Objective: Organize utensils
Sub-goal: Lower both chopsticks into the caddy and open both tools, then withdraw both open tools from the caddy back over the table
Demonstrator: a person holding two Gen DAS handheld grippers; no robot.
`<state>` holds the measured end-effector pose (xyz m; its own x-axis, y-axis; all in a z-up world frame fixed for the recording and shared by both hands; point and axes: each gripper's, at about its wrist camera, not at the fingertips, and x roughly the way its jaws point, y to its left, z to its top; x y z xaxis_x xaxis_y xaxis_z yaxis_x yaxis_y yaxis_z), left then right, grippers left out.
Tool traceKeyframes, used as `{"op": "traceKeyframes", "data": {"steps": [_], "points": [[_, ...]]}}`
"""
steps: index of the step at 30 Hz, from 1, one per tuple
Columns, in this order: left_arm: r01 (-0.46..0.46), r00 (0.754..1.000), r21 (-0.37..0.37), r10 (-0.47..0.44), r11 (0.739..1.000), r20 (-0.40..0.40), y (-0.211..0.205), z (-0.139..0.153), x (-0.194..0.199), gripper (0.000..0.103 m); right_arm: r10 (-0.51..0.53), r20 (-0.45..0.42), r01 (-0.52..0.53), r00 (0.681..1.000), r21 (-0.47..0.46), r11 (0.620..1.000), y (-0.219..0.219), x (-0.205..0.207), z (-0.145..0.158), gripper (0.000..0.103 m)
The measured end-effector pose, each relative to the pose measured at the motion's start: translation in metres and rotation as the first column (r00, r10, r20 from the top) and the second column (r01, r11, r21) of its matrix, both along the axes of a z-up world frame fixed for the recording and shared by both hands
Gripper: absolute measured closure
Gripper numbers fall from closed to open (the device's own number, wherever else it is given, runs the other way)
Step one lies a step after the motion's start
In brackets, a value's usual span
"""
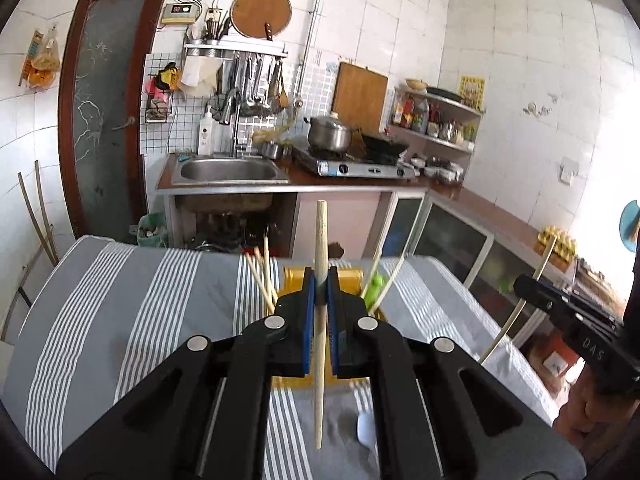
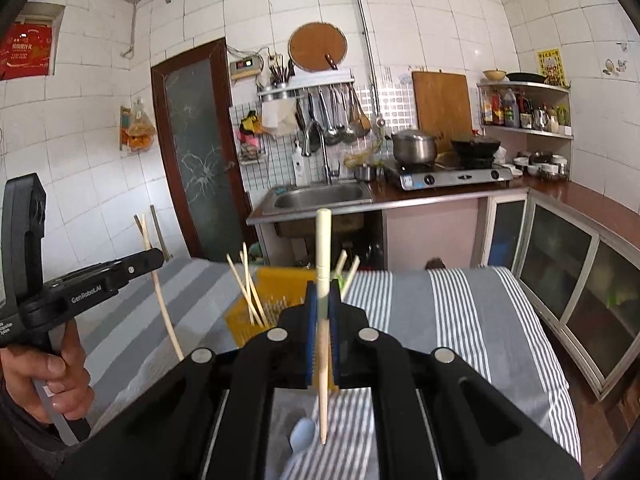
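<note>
Left gripper (image 1: 321, 284) is clamped on a pale wooden chopstick (image 1: 320, 312), blue pads pinching it mid-shaft. Long axis runs near vertical in the left wrist view: thick blunt end up past the pads, thin tip down over the grey striped tablecloth (image 1: 120, 300).

Right gripper (image 2: 323, 300) is likewise closed on a second chopstick (image 2: 323, 320), cream coloured, also close to upright, thick end up, pointed tip hanging down over the cloth just beside a pale blue spoon (image 2: 302, 434) lying on the table (spoon partly hidden by the gripper body).

Behind both grippers stands a yellow slotted utensil basket (image 2: 244, 320) on the cloth. It holds several more chopsticks (image 2: 250, 292) leaning at angles, tips down in the basket, thick ends fanned up and outward. Something green sits in it too; cannot tell what.

Both held chopsticks are off the table, apart from the basket. A person's hand (image 2: 44, 376) grips the left gripper's handle in the right wrist view.
</note>
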<state>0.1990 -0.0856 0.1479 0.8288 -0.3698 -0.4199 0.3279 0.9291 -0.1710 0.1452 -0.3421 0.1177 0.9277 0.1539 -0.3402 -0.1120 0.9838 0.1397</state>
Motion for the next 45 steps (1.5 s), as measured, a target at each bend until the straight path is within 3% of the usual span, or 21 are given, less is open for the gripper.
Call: {"op": "traceKeyframes", "data": {"steps": [9,15,25,37,38,39,40,41,45], "points": [[-0.024,0.997,-0.012,0.025,1.000,0.070,-0.010,0.041,0.038,0.098,0.006,0.051,-0.006,0.999,0.015,1.000,0.009,0.042,0.031,0.097],[-0.037,0.995,-0.003,0.037,0.999,0.095,-0.016,0.049,0.060,0.098,0.010,0.051,-0.011,0.999,0.024,1.000,0.013,0.069,0.033,0.097],[-0.044,0.996,0.009,0.043,0.999,0.076,-0.026,0.037,0.100,0.098,0.011,0.031,-0.013,0.999,0.051,0.999,0.017,0.111,0.021,0.097],[-0.056,0.998,0.043,0.055,0.998,0.027,-0.027,-0.002,0.124,0.098,-0.008,-0.025,0.010,1.000,0.081,0.997,0.022,0.136,-0.012,0.097],[-0.053,0.999,0.055,0.052,0.997,0.015,-0.027,-0.008,0.126,0.096,-0.011,-0.064,0.016,0.998,0.068,0.998,0.023,0.141,-0.021,0.091],[-0.044,0.999,0.069,0.044,0.997,-0.003,-0.027,-0.014,0.129,0.090,-0.022,-0.086,0.027,0.996,0.060,0.998,0.022,0.144,-0.026,0.071],[-0.043,0.999,0.079,0.044,0.996,-0.018,-0.026,-0.020,0.132,0.069,-0.046,-0.096,0.052,0.994,0.060,0.997,0.018,0.145,-0.030,0.062],[-0.064,0.997,0.088,0.068,0.994,-0.036,-0.021,-0.027,0.136,0.056,-0.087,-0.100,0.093,0.991,0.066,0.993,0.009,0.144,-0.034,0.052],[-0.105,0.993,0.080,0.108,0.991,-0.039,0.001,-0.033,0.130,0.055,-0.149,-0.094,0.158,0.984,0.087,0.984,-0.015,0.133,-0.035,0.052]]}}
